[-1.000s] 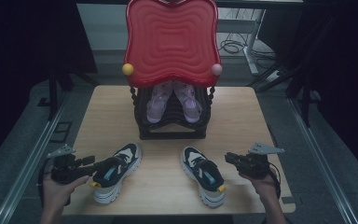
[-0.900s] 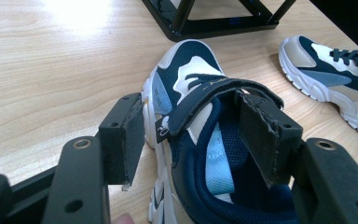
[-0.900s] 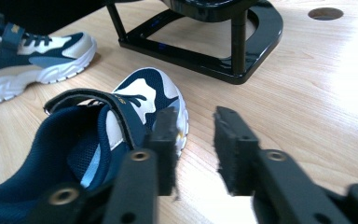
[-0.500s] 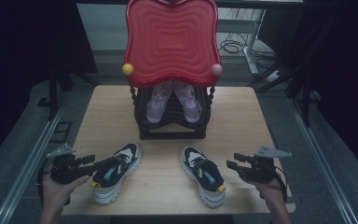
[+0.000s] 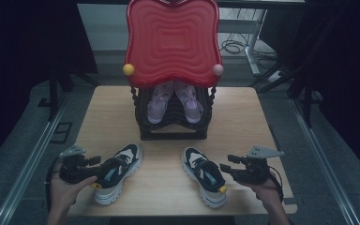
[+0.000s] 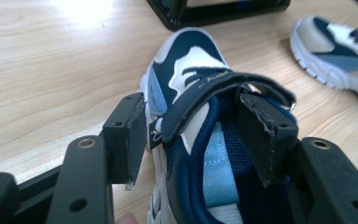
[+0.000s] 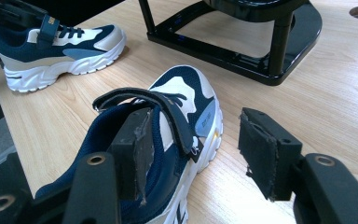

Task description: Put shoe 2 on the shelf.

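Two navy and white sneakers lie on the wooden table. At the left shoe, my left gripper straddles the side wall by the strap, one jaw outside and one inside the opening. Neither pad presses on the shoe, so it is open, having closed a little. My right gripper has one jaw inside the right shoe. The other stands well off its side. Its jaws have just been opening, and the shoe's wall sits loose between them.
A black shoe rack with a red wavy top stands at the table's back middle. It holds a pair of purple sandals. Bare wood lies between the two shoes and beside the rack.
The right gripper's jaws have spread apart off the right shoe, and that hand has dropped slightly toward the front edge. The left gripper and both shoes stay where they were.
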### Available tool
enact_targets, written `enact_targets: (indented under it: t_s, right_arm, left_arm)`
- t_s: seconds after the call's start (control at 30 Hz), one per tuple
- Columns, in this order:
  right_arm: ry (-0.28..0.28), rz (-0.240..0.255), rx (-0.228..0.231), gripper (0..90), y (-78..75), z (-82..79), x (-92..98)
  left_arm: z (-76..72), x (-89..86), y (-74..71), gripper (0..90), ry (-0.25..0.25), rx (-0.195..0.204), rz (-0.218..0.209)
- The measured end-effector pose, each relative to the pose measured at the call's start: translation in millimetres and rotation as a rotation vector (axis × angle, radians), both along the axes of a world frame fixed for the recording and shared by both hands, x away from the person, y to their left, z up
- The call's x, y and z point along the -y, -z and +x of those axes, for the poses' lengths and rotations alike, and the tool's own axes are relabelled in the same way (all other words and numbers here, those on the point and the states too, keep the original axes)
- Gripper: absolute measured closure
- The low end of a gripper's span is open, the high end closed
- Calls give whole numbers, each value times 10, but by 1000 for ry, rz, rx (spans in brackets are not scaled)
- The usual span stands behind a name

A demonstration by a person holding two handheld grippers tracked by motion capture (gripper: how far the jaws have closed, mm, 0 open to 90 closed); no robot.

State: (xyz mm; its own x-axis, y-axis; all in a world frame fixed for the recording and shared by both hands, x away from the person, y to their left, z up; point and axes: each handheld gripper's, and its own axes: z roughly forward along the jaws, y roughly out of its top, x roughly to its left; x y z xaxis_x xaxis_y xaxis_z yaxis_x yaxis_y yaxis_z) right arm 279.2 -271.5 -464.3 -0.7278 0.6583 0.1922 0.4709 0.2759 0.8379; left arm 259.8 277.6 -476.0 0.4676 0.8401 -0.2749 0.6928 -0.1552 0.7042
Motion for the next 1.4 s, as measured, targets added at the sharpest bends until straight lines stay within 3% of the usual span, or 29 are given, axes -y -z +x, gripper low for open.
enact_targets:
  t_s: [0.2,0.43,0.63,0.83,0.97,1.13,1.27,1.4]
  right_arm:
    - [-6,-3,7,449,-14,-11,-34]
    - [-1,-10,7,452,-4,4,-50]
    - [-9,-48,-7,458,31,42,-156]
    - [-39,-53,-20,463,15,44,-267]
    - [-36,-116,-45,493,83,72,-351]
    - [-39,-137,-74,542,95,134,-413]
    - [-79,-179,-120,566,108,201,-508]
    - [-51,-236,-114,649,123,229,-577]
  left_arm:
    - [4,12,12,469,-7,0,18]
    - [39,-1,63,505,-4,-31,53]
    - [57,0,90,597,29,-40,49]
    - [53,14,94,681,43,-38,62]
    - [50,21,91,695,42,-37,68]
    - [50,22,92,699,40,-38,68]
    - [48,23,91,699,37,-38,67]
    - [47,21,93,699,36,-39,65]
